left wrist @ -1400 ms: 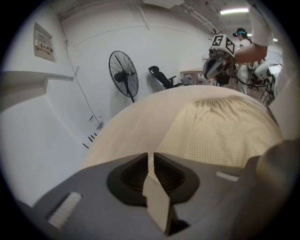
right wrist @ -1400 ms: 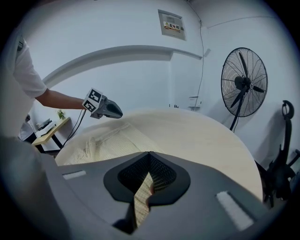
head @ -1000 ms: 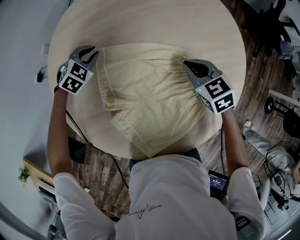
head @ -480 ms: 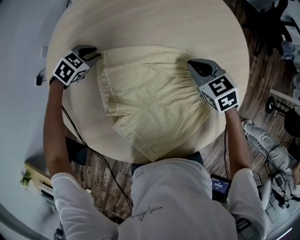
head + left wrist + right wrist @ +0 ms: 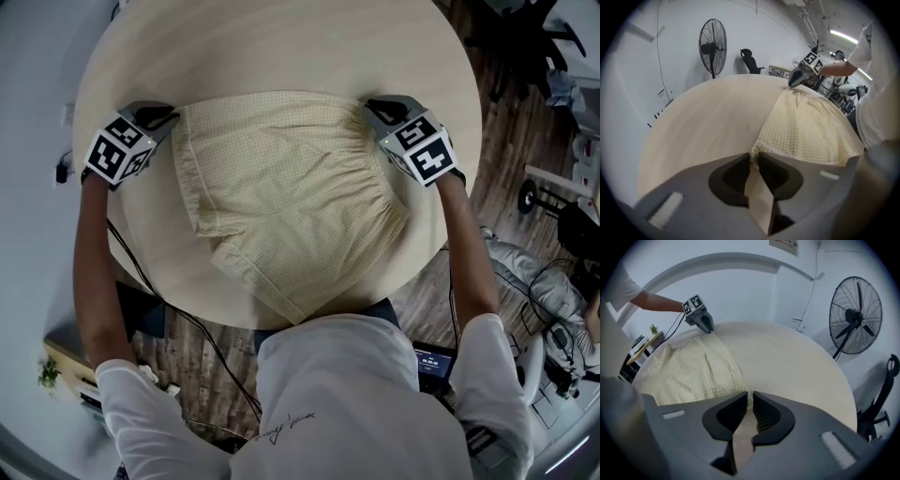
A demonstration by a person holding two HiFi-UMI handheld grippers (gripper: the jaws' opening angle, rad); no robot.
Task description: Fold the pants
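Pale-yellow checked cloth pants (image 5: 281,197) span tong to tong, waistband rightward. Arms outstretched, tongs angled down: right gripper (image 5: 368,106) clenches the waistband corner; left gripper (image 5: 170,115), jaws just closing, loosely straddles the hem.

In the head view, the person's shirt (image 5: 347,394) hides the desk's (image 5: 281,47) near rim. The bodies of the left gripper (image 5: 172,114) and right gripper (image 5: 368,105) cover the hands holding them.

In the left gripper view, that gripper's fingers (image 5: 740,161) have just been closing with the corner of the shorts (image 5: 806,131) between them. How far in it reaches is hidden.

In the right gripper view, the fingers (image 5: 761,401) conceal the hem they pinch. A wall poster (image 5: 783,243) and an office chair (image 5: 886,394) are cut off.
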